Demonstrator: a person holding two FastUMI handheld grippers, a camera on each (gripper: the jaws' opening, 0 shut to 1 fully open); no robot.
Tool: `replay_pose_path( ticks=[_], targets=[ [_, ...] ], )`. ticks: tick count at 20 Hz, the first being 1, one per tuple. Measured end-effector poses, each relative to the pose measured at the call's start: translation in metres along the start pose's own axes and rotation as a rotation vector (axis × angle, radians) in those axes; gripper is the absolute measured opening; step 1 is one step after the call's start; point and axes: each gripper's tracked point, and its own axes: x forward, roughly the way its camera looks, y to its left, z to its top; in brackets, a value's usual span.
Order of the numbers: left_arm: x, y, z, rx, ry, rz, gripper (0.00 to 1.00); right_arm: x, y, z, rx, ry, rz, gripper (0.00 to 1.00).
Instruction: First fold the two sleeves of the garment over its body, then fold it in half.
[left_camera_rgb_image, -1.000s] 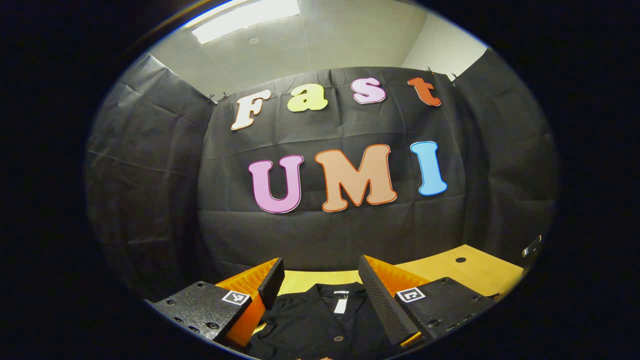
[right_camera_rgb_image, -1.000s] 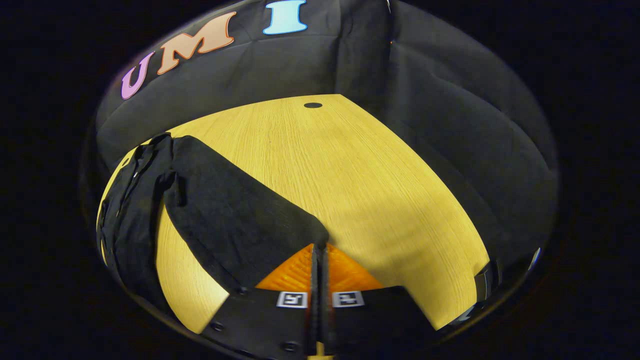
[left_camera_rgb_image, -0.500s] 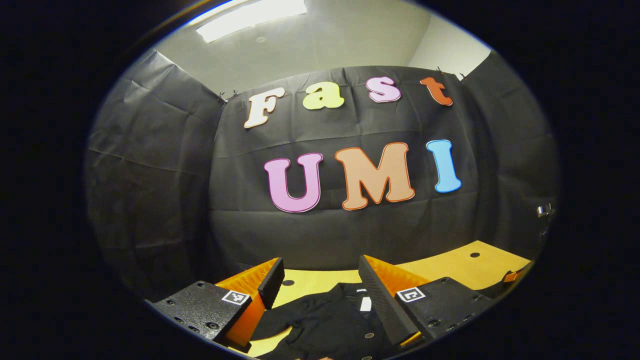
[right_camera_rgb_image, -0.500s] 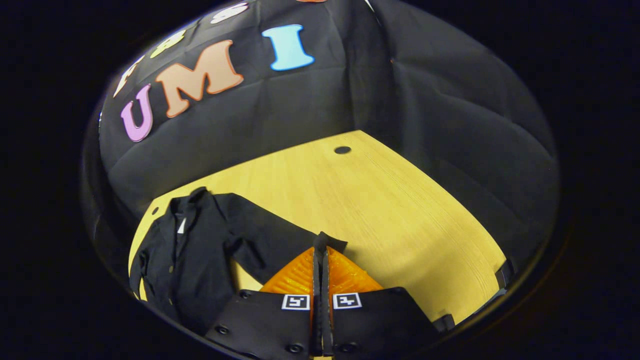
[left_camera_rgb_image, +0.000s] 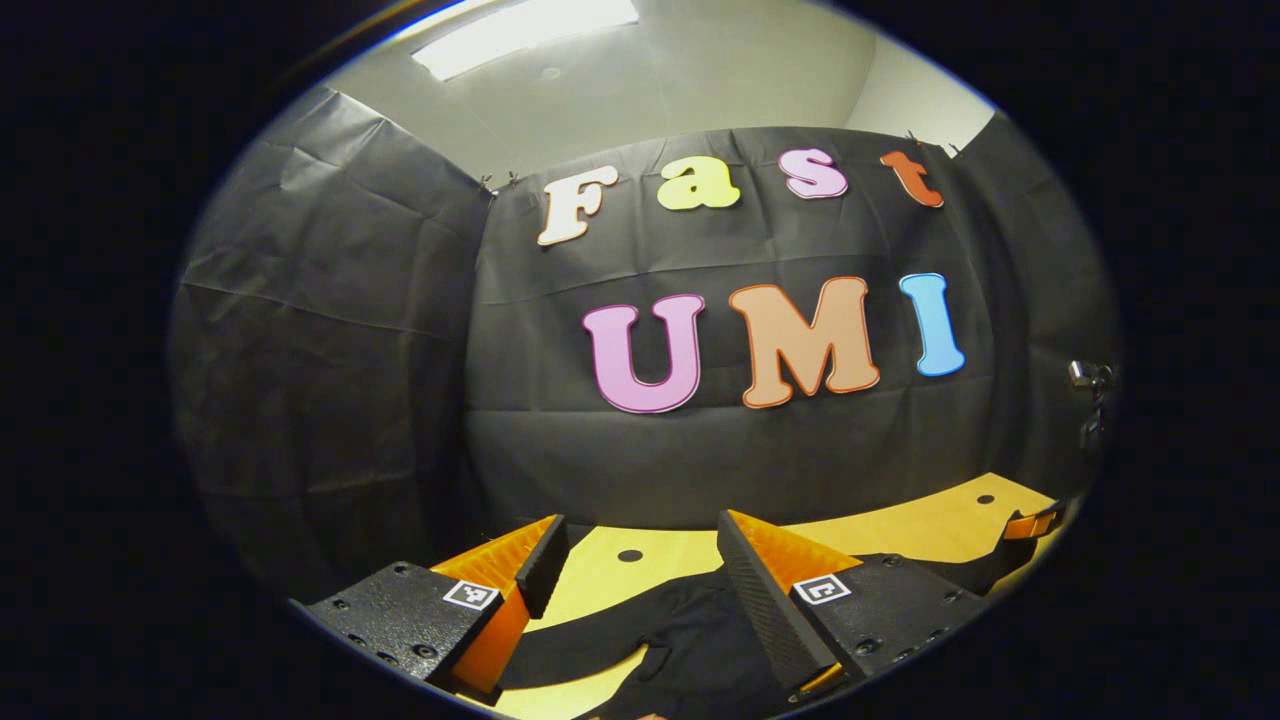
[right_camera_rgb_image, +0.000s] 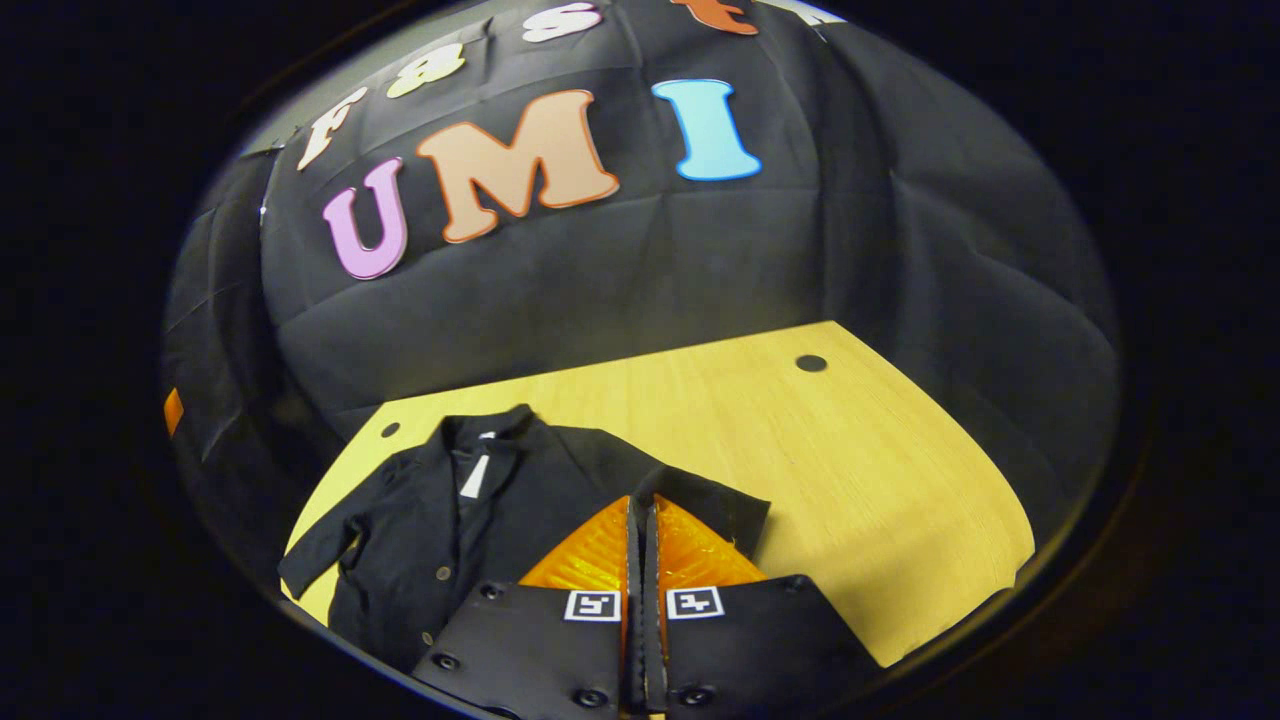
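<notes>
The black garment lies flat on the yellow wooden tabletop, front side up, its buttons running down the middle. In the right gripper view its long axis runs from the collar, which points toward the booth's far wall, down toward me. One sleeve sticks out sideways to the left, its cuff near the tabletop's edge. The other sleeve reaches to the right, and its end sits right at the tips of my right claw.

My right claw is pressed closed, its two fingers meeting along a thin line, with that sleeve's end at the tips; I cannot tell for certain how much cloth is pinched between them. It is held low over the tabletop, tilted down and looking along the garment toward the wall.

My left claw stands open, fingers wide apart and gripping nothing. It is held nearly level, low over the tabletop, facing the wall. Between its fingers, in the left gripper view, dark cloth of the garment lies on the tabletop, with a round hole in the wood just beyond it.
</notes>
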Motion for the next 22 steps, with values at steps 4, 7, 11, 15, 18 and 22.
replay_pose_path(
  ticks=[4,7,11,15,18,22],
  targets=[
    [-0.006,0.034,-0.006,0.001,0.008,0.042,0.95,0.004,0.055,0.014,-0.055,-0.023,0.069,0.02],
    [-0.011,0.061,-0.013,-0.005,0.012,0.075,0.95,0.009,0.095,0.013,-0.082,-0.020,0.113,0.03],
    [-0.017,0.096,-0.025,-0.005,0.027,0.115,0.95,0.014,0.146,0.013,-0.126,-0.019,0.162,0.03],
    [-0.020,0.125,-0.042,-0.001,0.051,0.143,0.95,0.029,0.197,0.002,-0.169,-0.002,0.204,0.03],
    [-0.020,0.149,-0.056,0.003,0.076,0.161,0.91,0.044,0.232,-0.010,-0.200,0.021,0.224,0.02],
    [-0.021,0.176,-0.076,0.013,0.113,0.190,0.91,0.062,0.274,-0.023,-0.220,0.042,0.251,0.03]
  ],
)
